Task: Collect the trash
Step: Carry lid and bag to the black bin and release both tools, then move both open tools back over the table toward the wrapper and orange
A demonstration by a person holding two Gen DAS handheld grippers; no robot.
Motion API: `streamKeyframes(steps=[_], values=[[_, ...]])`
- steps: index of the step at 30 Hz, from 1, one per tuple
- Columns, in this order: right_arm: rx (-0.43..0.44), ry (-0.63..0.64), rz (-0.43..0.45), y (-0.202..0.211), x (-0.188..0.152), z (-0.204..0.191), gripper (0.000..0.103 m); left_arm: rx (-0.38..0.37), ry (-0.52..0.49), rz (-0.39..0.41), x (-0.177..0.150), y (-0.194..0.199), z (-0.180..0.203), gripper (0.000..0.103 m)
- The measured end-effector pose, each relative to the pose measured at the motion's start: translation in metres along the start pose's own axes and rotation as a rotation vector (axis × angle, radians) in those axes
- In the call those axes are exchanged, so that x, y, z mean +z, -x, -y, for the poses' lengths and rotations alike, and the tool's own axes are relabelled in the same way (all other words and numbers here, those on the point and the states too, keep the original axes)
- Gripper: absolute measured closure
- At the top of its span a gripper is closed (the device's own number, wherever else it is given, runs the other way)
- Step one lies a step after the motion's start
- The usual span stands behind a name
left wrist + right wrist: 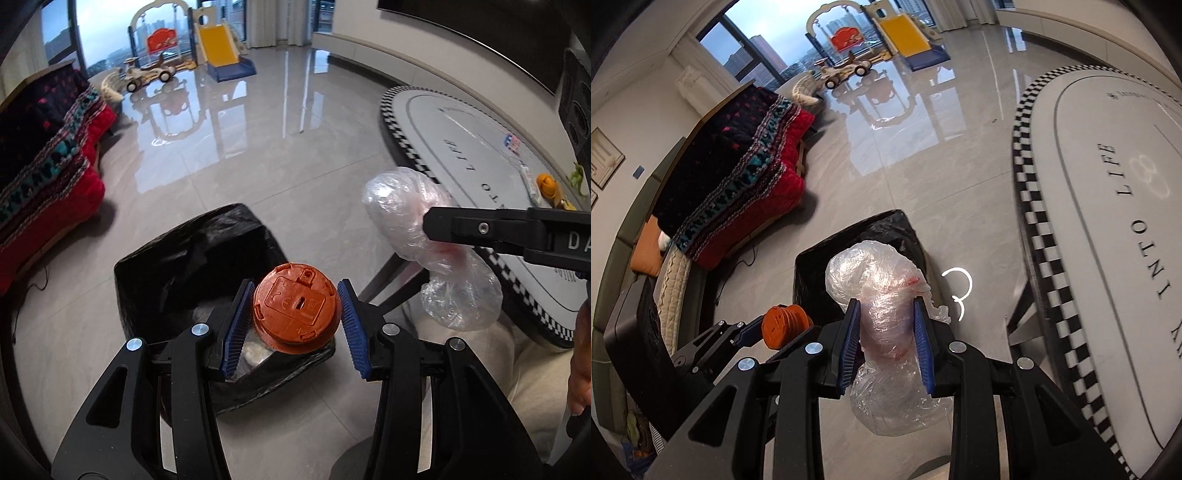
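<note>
My left gripper (295, 317) is shut on a round orange plastic lid (295, 314), its moulded underside facing the camera. It hangs over the near edge of a black-lined trash bin (192, 251) on the floor. My right gripper (886, 343) is shut on a crumpled clear plastic bag (875, 280) with a bit of red inside, held above the same bin (857, 236). In the left wrist view the bag (399, 210) and the right gripper (436, 221) come in from the right. In the right wrist view the left gripper with the orange lid (783, 326) shows at lower left.
An oval white table (465, 155) with a checkered rim stands to the right, with small items on it. A sofa under a red and dark patterned blanket (746, 177) is on the left. A toy slide (218, 48) and ride-on car stand far back by the windows. A person's trouser leg (491, 358) is at lower right.
</note>
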State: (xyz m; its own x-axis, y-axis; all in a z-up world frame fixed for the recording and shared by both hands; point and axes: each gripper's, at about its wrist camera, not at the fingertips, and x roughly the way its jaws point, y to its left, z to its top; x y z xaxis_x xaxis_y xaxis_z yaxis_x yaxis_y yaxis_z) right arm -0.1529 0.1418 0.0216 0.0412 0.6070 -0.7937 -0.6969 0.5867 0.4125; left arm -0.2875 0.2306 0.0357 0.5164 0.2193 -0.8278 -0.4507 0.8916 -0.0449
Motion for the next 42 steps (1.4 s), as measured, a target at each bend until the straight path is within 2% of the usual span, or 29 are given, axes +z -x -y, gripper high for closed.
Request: streamKeyframes(steps=[8, 9, 10, 11, 12, 13, 15, 18, 25, 34, 42], values=[[0.022, 0.120, -0.055, -0.040, 0.006, -0.058, 0.073, 0.087, 0.145, -0.046, -0.028, -0.009, -0.069, 0.057], [0.035, 0.136, -0.064, -0.045, 0.009, -0.064, 0.071, 0.094, 0.162, -0.051, -0.031, -0.010, -0.076, 0.049], [0.044, 0.159, -0.073, -0.049, 0.011, -0.072, 0.066, 0.097, 0.186, -0.051, -0.033, -0.011, -0.083, 0.026], [0.033, 0.183, -0.081, -0.053, 0.014, -0.079, 0.058, 0.102, 0.212, -0.050, -0.035, -0.010, -0.090, 0.010], [0.012, 0.201, -0.069, -0.055, 0.017, -0.086, 0.041, 0.112, 0.235, -0.039, -0.034, -0.009, -0.097, 0.006], [-0.002, 0.209, -0.050, -0.055, 0.019, -0.089, 0.035, 0.127, 0.251, -0.030, -0.034, -0.006, -0.102, 0.006], [-0.005, 0.217, -0.038, -0.055, 0.022, -0.092, 0.036, 0.150, 0.278, -0.021, -0.035, -0.002, -0.112, 0.006], [-0.001, 0.201, -0.025, -0.052, 0.023, -0.087, 0.035, 0.142, 0.306, -0.011, -0.036, 0.000, -0.121, 0.006], [0.015, 0.164, -0.008, -0.040, 0.020, -0.070, 0.035, 0.120, 0.263, -0.008, -0.031, 0.000, -0.108, 0.006], [0.005, 0.123, 0.040, -0.002, 0.021, -0.037, 0.035, 0.068, 0.153, 0.005, -0.001, 0.002, -0.054, 0.006], [-0.027, 0.037, 0.106, 0.040, 0.034, 0.021, 0.035, 0.001, 0.037, 0.006, 0.037, -0.006, 0.007, 0.006]])
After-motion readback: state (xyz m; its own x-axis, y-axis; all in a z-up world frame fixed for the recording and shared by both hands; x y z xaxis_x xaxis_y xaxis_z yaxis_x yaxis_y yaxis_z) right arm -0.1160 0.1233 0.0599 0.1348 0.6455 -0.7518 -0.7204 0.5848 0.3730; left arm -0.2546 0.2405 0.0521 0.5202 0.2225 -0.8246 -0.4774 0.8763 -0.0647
